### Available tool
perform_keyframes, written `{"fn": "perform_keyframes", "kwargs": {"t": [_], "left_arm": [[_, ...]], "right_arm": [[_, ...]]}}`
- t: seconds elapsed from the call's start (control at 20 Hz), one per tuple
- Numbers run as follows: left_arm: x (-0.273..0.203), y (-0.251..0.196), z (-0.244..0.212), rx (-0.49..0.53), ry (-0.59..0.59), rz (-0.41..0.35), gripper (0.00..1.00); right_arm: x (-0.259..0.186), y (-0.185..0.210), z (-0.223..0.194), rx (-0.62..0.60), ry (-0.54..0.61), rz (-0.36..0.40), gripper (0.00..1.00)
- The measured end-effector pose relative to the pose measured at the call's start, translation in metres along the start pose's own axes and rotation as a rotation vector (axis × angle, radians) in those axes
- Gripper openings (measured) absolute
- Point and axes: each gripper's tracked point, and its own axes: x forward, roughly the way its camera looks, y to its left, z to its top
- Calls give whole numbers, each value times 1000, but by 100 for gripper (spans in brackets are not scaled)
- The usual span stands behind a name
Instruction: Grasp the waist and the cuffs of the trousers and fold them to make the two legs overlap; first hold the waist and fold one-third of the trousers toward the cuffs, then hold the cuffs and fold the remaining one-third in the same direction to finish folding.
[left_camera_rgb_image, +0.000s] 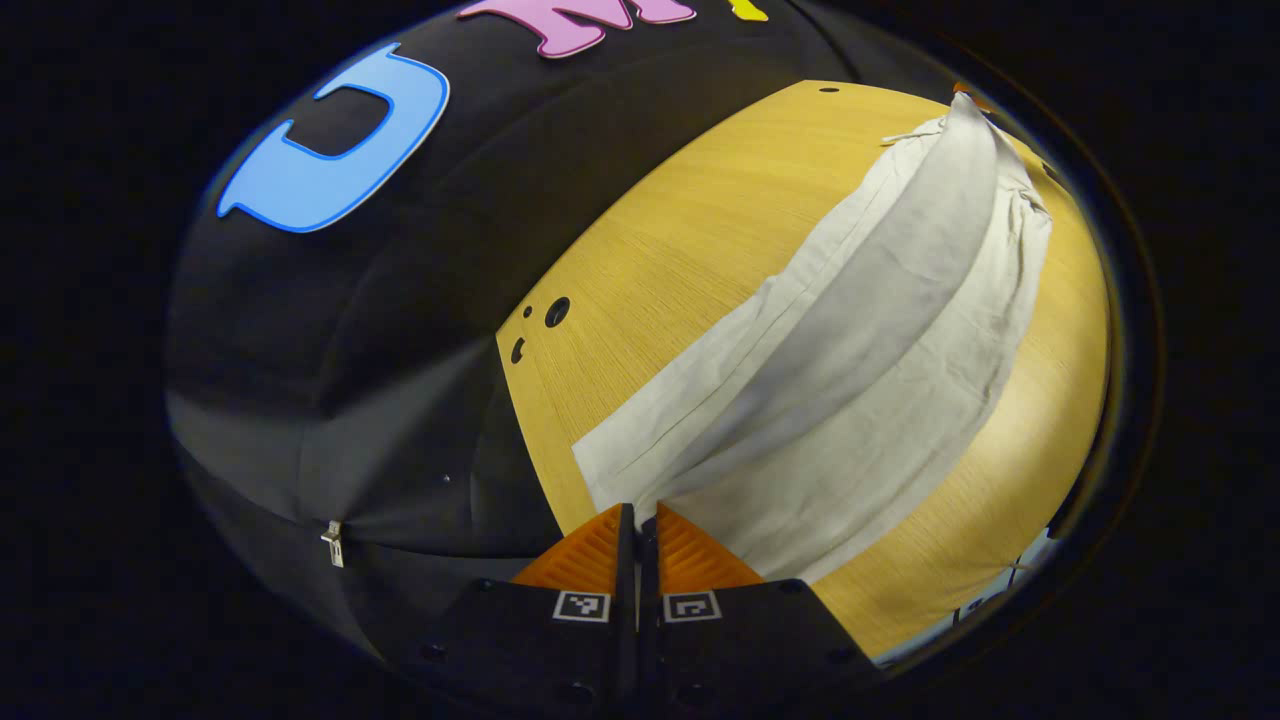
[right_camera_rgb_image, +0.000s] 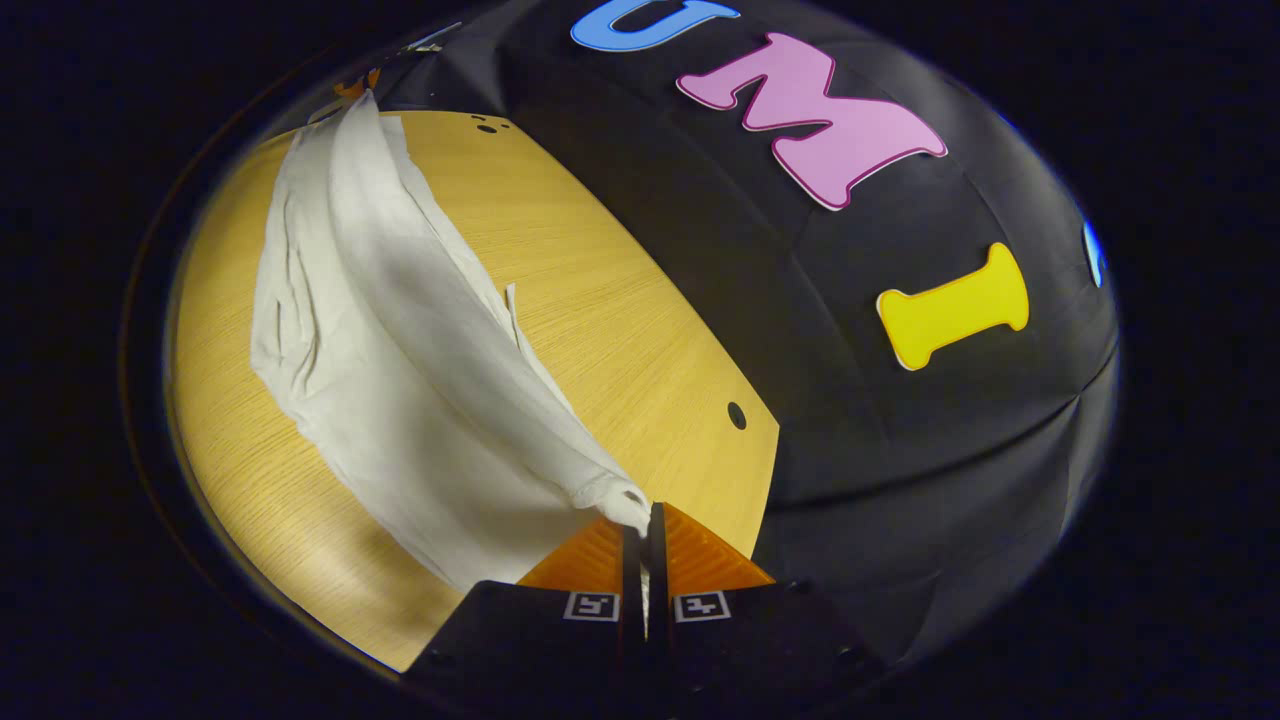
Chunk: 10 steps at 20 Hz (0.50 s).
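Pale beige trousers (left_camera_rgb_image: 860, 370) stretch lengthwise across the wooden table (left_camera_rgb_image: 690, 230), one side lifted into a taut ridge above the layer lying flat. My left gripper (left_camera_rgb_image: 637, 525) is shut on the cloth's near end, which looks like the cuffs. In the right gripper view the same trousers (right_camera_rgb_image: 400, 330) run away to the upper left. My right gripper (right_camera_rgb_image: 645, 522) is shut on a bunched edge of the other end, held just above the table (right_camera_rgb_image: 600, 290). At the far end of each view, a small part of the other gripper shows where the raised fabric ends.
The black booth wall stands close behind the table's far edge (right_camera_rgb_image: 770, 430). Small round holes (left_camera_rgb_image: 556, 312) mark the tabletop near its corners. A metal clip (left_camera_rgb_image: 332, 543) hangs on the cloth wall at the lower left of the left gripper view.
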Motion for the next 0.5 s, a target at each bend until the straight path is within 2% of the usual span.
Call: {"fn": "perform_keyframes", "kwargs": {"t": [0.25, 0.5], "left_arm": [[50, -8, 11, 61, 97, -36, 5], [81, -18, 11, 104, 154, -75, 5]], "right_arm": [[55, 13, -12, 5, 52, 94, 5], [87, 32, -29, 18, 107, 183, 5]]}}
